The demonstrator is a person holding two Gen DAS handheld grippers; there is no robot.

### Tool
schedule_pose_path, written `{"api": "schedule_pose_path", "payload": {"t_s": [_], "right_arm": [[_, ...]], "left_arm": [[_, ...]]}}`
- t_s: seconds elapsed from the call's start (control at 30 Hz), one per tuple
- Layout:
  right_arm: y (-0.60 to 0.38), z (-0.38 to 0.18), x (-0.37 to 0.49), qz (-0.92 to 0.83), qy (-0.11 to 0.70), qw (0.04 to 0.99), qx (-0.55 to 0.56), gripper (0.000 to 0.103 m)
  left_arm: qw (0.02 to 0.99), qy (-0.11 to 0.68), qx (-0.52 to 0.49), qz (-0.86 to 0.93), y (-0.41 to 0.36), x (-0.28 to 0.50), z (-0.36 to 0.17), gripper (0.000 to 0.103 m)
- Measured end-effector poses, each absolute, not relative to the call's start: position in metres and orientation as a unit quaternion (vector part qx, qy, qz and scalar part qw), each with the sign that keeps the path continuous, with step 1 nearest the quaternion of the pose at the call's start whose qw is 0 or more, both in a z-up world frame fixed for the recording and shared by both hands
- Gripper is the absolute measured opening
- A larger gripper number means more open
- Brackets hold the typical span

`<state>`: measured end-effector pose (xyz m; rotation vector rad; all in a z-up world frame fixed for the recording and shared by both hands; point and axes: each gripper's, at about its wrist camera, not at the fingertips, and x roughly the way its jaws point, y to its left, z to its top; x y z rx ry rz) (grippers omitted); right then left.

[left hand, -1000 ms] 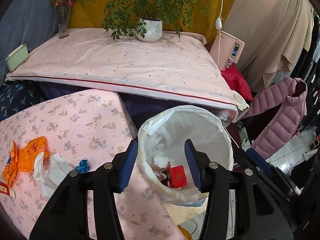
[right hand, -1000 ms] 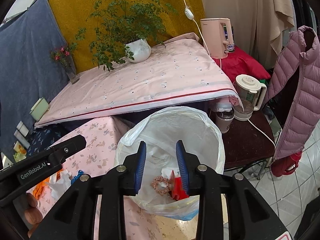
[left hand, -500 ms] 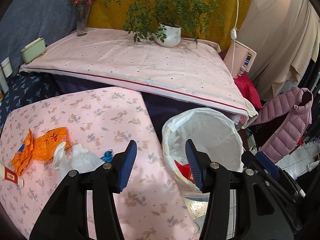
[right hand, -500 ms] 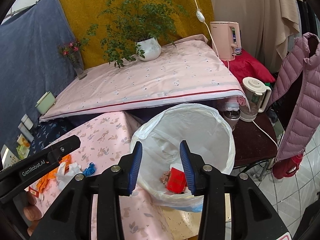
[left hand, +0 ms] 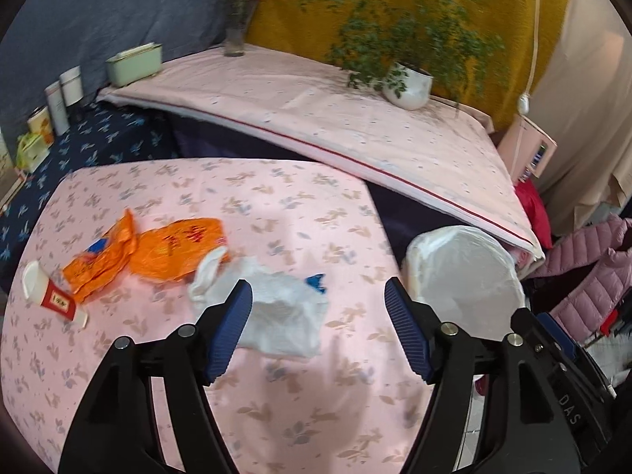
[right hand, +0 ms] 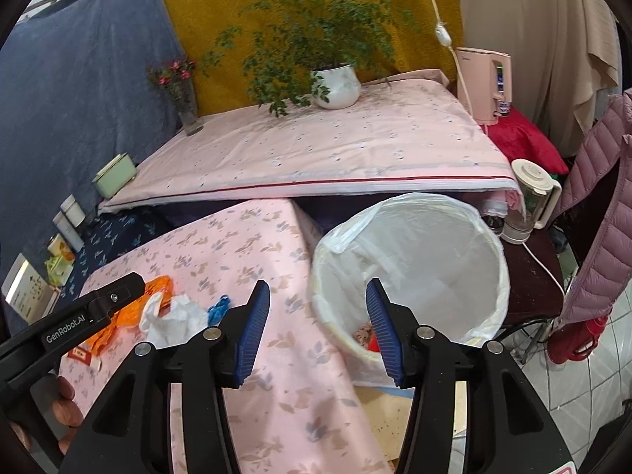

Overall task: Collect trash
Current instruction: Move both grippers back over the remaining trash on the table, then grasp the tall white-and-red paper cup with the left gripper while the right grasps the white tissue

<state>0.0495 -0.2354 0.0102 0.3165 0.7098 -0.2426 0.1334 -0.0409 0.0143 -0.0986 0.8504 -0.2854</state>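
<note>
Trash: white crumpled bag lies on the pink tablecloth, beside the orange wrappers. My left gripper is opening over it, empty; right gripper, opening, empty, by the lined bin

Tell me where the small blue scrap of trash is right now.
In the left wrist view the blue scrap lies on the pink floral tablecloth, at the far right edge of the crumpled white bag, between that bag and the lined bin.
</note>
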Motion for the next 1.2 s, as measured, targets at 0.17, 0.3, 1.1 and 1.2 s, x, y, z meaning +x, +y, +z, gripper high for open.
{"api": "schedule_pose_path", "payload": {"t_s": [0.17, 0.3, 1.1, 1.2], "right_arm": [[-0.204, 0.007, 0.059, -0.093, 0.357, 0.919, 0.139, 0.051], [-0.180, 0.002, 0.063, -0.076, 0.364, 0.919, 0.129, 0.056], [-0.096, -0.046, 0.105, -0.024, 0.423, 0.900, 0.098, 0.060], [-0.092, -0.051, 0.115, -0.024, 0.427, 0.899, 0.093, 0.063]], "left_arm": [[0.900, 0.418, -0.070, -0.100, 0.003, 0.136, 0.004, 0.069], [0.904, 0.418, -0.077, -0.044, 0.045, 0.136, -0.003, 0.072], [0.862, 0.454, -0.157, 0.162, 0.198, 0.173, -0.071, 0.080], [0.859, 0.460, -0.156, 0.165, 0.202, 0.179, -0.076, 0.069]]}}
